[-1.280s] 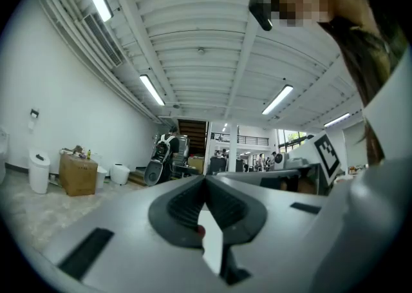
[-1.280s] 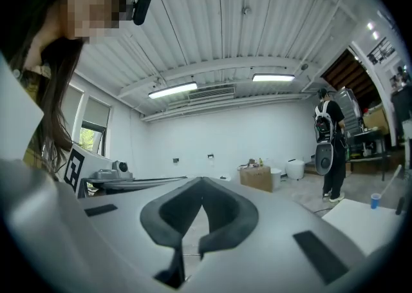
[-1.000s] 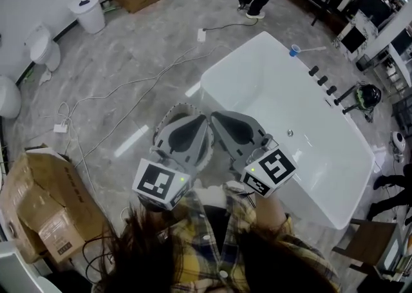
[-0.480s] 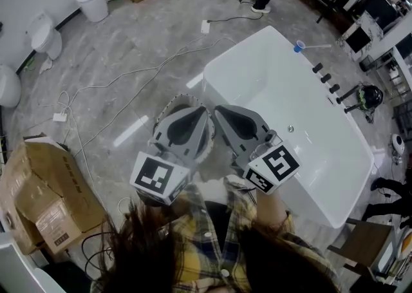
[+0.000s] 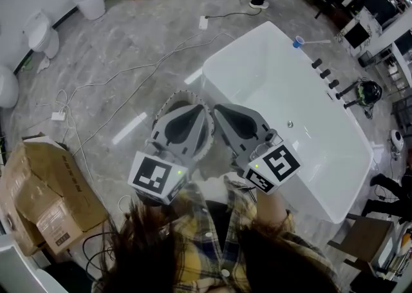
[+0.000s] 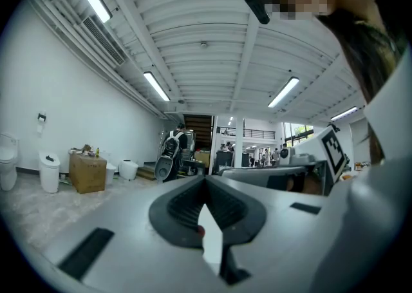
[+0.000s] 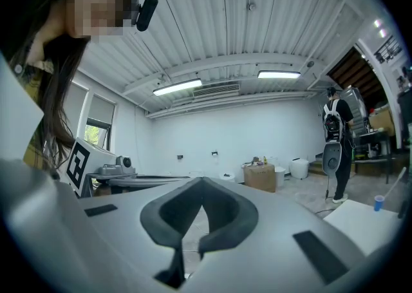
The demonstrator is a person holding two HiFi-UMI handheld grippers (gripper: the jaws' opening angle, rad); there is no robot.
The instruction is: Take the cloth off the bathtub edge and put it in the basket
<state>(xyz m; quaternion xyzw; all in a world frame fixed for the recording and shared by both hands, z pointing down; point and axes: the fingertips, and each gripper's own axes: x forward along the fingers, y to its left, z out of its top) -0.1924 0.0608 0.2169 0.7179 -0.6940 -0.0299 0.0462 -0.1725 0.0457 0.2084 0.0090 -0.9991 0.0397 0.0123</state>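
The cloth is in neither tool: your left gripper (image 5: pixel 201 113) and right gripper (image 5: pixel 220 111) are both closed on nothing, side by side. The basket (image 5: pixel 175 98) sits directly beneath the left one. The bathtub (image 5: pixel 235 47) stretches away beside the right one, its visible rim bare of cloth, so I cannot tell where the cloth lies.

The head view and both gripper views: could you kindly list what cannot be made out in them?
Basket: head view, only a scalloped rim shows; the shut left tongs cover the rest.
Cloth: in no view; head view, the right tongs hide part of the bathtub rim.
Gripper views: aimed at the room and ceiling, their own bodies block the floor below.
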